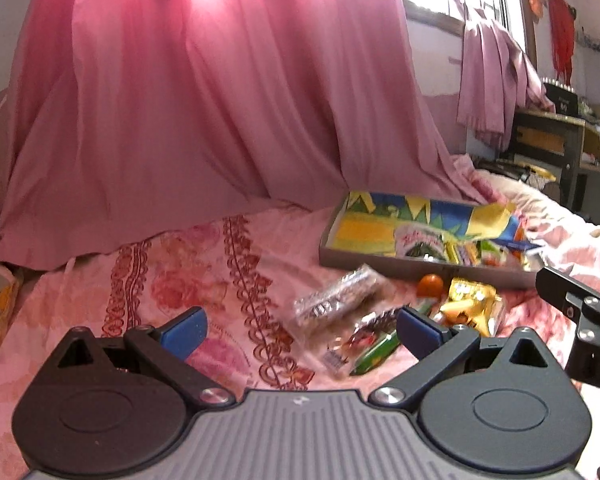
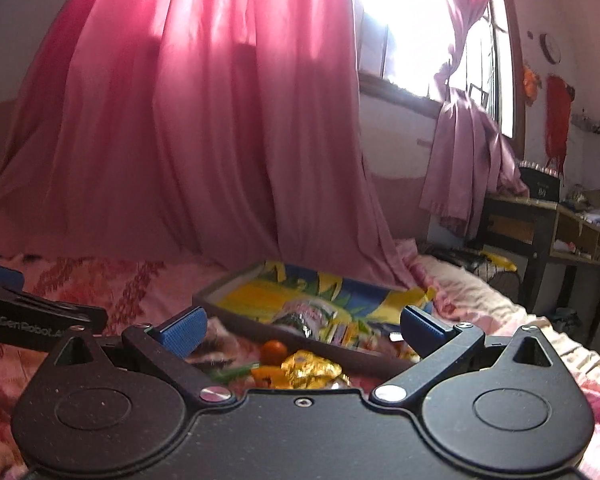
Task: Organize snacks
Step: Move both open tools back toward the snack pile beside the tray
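Loose snacks lie on a pink floral bedspread [image 1: 204, 264]: a clear silvery packet [image 1: 336, 300], a green-and-red packet [image 1: 370, 344], a yellow packet [image 1: 474, 306] and a small orange fruit [image 1: 430, 285]. Behind them a shallow tray [image 1: 364, 260] with a yellow-blue lining holds several snacks. My left gripper [image 1: 300, 330] is open and empty, hovering just short of the loose packets. My right gripper [image 2: 302, 330] is open and empty above the orange fruit [image 2: 273, 351] and a gold packet [image 2: 310, 368], with the tray [image 2: 210, 294] beyond.
A pink curtain [image 1: 204, 92] drapes onto the bed behind the tray. A dark desk with shelves [image 1: 548, 140] stands at the right by the window. The right gripper's body [image 1: 580, 312] shows at the right edge of the left wrist view.
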Available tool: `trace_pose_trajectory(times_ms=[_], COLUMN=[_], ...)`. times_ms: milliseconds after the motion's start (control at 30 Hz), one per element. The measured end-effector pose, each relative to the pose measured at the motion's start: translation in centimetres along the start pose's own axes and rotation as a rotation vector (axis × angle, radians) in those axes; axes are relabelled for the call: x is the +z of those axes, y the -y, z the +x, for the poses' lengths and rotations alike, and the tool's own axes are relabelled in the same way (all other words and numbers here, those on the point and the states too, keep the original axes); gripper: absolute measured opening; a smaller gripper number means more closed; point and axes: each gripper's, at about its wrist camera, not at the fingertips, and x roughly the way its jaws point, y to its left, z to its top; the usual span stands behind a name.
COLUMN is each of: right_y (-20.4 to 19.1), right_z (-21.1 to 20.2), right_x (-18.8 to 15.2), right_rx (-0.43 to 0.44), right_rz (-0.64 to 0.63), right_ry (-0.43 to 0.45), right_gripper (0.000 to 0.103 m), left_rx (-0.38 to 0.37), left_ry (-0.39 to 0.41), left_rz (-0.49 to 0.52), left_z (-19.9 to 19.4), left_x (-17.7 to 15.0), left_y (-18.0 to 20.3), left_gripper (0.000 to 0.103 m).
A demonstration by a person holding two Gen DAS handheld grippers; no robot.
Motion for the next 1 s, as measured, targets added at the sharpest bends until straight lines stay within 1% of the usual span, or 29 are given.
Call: trace_pose_trajectory(times_ms=[133, 233, 433, 600, 733, 833, 900, 1000], right_y=[0.2, 0.2, -0.1, 0.4, 0.6, 0.9, 1.0, 0.9], right_z=[1.2, 1.9, 3.1, 3.6, 4.3, 5.0, 5.7, 7.1], right_x=[-0.6, -0.9, -1.4, -1.6, -1.6, -1.7, -1.6, -1.2], right_rx=[-0.009, -0.016, -0.024, 0.039, 0.051, 0.051, 0.079, 0.127], right_rz=[0.03, 0.034, 0.017, 0.084, 0.106, 0.115, 0.106, 0.032], right_ry=[-0.063, -0.088, -0.124, -0.168, -0.196, -0.213, -0.226, -0.221], right_gripper=[0.102, 0.102, 0.102, 0.102, 0.102, 0.102, 0.102, 0.102], left_rx=[-0.019, -0.068, -0.137, -0.208, -0.246, -0.252, -0.26, -0.272], left_ry=[-0.022, -0.059, -0.098, -0.166, -0.203, -0.211, -0.22, -0.232], left_rz=[-0.006, -0.006, 0.051, 0.101, 0.115, 0.117, 0.115, 0.115], left_z=[0.8, 1.9, 4.1, 6.2, 7.5, 8.4, 9.0, 9.7], left_x=[-0.6, -0.6, -0.3, -0.4, -0.4, -0.5, -0.6, -0.6], left_y=[-0.1, 0.0, 0.7, 0.8, 0.8, 0.9, 0.9, 0.9], left_gripper=[0.103, 0.103, 0.103, 0.103, 0.103, 0.103, 0.103, 0.103])
